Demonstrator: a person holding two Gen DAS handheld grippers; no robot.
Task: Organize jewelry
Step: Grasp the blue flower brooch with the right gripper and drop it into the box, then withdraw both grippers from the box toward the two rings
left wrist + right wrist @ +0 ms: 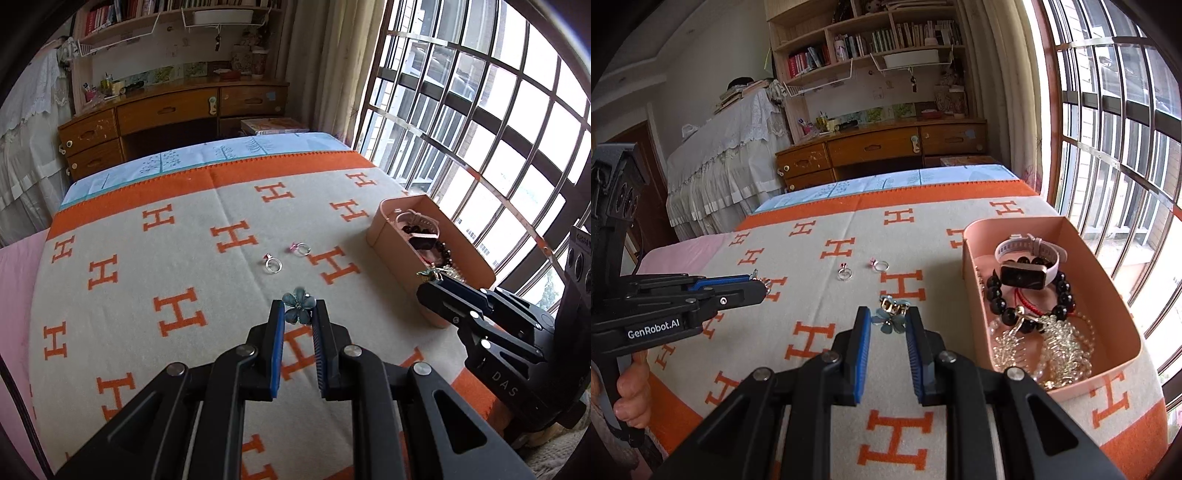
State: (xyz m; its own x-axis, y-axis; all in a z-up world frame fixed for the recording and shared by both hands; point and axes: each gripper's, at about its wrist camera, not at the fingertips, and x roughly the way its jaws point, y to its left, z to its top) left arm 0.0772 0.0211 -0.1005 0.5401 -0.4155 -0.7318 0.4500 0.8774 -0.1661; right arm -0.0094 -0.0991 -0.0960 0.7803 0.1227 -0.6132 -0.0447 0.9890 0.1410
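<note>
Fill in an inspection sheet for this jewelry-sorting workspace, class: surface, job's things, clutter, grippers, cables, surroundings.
Surface: bed under a beige blanket with orange H letters.
Job's things: pink box on the blanket, holding a watch, a black bead bracelet and pearl strands; two rings loose on the blanket; a blue flower piece in each gripper.
Clutter: nothing seen.
Grippers: left gripper shut on a blue flower clip; right gripper shut on a blue flower earring.
Cables: nothing seen.
Surroundings: wooden desk, bookshelf, barred window, lace-covered furniture.
</note>
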